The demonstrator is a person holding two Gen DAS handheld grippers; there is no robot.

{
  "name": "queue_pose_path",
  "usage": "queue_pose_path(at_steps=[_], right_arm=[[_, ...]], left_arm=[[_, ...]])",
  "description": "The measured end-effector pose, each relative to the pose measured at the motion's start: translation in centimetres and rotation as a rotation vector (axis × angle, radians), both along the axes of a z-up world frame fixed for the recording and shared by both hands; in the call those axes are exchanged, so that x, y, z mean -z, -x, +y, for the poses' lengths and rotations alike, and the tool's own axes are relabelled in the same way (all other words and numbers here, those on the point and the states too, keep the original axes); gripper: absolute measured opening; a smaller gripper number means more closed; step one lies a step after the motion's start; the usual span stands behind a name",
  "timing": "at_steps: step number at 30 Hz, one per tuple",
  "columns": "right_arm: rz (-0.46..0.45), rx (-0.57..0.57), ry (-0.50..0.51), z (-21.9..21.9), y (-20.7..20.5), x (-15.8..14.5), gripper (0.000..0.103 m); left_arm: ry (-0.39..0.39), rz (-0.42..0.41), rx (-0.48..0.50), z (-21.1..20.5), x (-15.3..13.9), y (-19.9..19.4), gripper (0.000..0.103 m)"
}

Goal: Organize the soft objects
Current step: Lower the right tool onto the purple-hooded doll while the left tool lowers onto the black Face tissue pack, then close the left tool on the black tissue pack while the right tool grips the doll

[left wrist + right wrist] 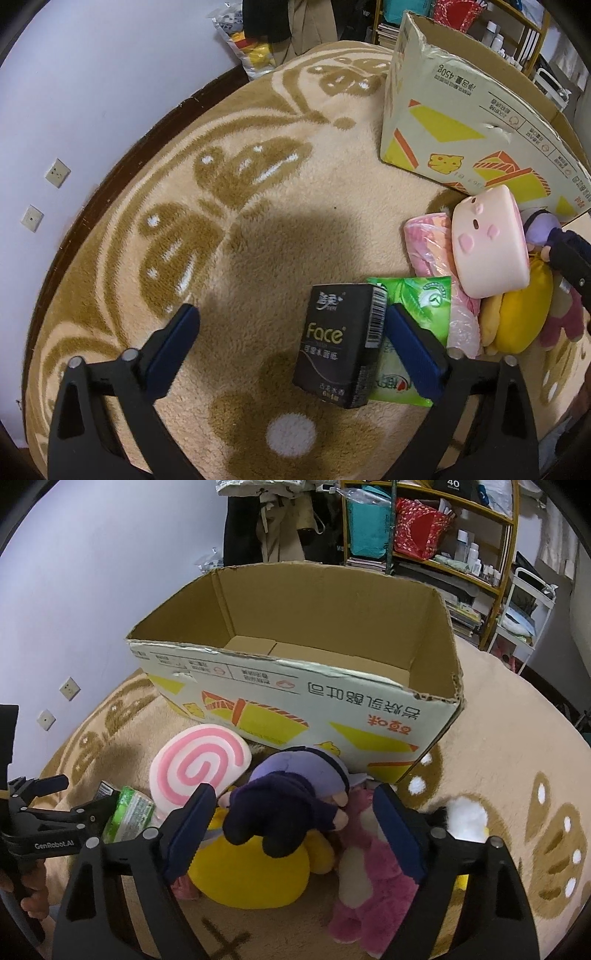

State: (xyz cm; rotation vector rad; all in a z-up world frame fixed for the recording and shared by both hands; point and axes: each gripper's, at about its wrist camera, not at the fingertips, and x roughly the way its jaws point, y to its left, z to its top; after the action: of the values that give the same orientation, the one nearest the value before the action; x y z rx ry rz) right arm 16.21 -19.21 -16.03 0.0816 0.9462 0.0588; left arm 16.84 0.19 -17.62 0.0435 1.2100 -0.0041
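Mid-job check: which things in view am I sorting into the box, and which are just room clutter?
Job:
cardboard box
black tissue pack
green tissue pack
pink swirl cushion
purple plush doll
yellow plush
pink plush bear

Lying about:
shelf with bags and bottles
hanging clothes
wall sockets

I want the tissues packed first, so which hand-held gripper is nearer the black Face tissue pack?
Left. The left hand-held gripper straddles the black Face tissue pack, jaws open. The right hand-held gripper is over the purple plush doll.
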Motion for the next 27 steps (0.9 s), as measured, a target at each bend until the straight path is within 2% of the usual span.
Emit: queue_pose_path(at_steps=[3, 5, 6, 8, 9, 10, 11, 13, 17, 20, 27], right_arm=[[-0.002, 0.003, -0.002, 0.0, -0.1, 0.1, 0.091], [-0.001, 0.005, -0.007, 0.0, -0.1, 0.1, 0.088], [0.005, 0.003, -0.01, 0.0, -0.1, 0.2, 0.082], [0.025, -0.004, -0.022, -0.1, -0.2, 0.4, 0.079], [0.027, -0.002, -0.02, -0.1, -0.2, 0.5, 0.079], [0.028, -0.004, -0.017, 0.1, -0.2, 0.5, 0.077], [0.032, -0.008, -0.019, 0.1, -0.2, 0.5, 0.075], [0.047, -0.017, -0.032, 0.2, -0.3, 0.7, 0.065], [0.067, -0.016, -0.025, 0.7, -0.3, 1.1, 0.06], [0.074, -0.016, -0.057, 0.4, -0.2, 0.9, 0.05], [0.043, -0.048, -0.053, 0.6, 0.3, 0.0, 0.046]], left_arm=[[0.051, 0.015, -0.022, 0.4, 0.1, -0.1, 0.089], [0.09, 0.028, -0.033, 0.8, 0.3, -0.1, 0.078], [0.118, 0.037, -0.043, 1.0, 0.4, -0.2, 0.075], [0.172, 0.052, -0.061, 1.4, 0.5, -0.1, 0.063], [0.184, 0.055, -0.065, 1.5, 0.5, -0.1, 0.058], [0.174, 0.058, -0.063, 1.5, 0.6, -0.1, 0.049], [0.157, 0.061, -0.059, 1.4, 0.7, 0.0, 0.046], [0.104, 0.058, -0.04, 0.9, 0.8, 0.1, 0.045], [0.07, 0.047, -0.015, 0.4, 0.8, 0.2, 0.044], [0.05, 0.035, -0.004, 0.3, 0.6, 0.3, 0.044], [0.029, -0.031, -0.019, 0.7, -0.6, 0.7, 0.044]])
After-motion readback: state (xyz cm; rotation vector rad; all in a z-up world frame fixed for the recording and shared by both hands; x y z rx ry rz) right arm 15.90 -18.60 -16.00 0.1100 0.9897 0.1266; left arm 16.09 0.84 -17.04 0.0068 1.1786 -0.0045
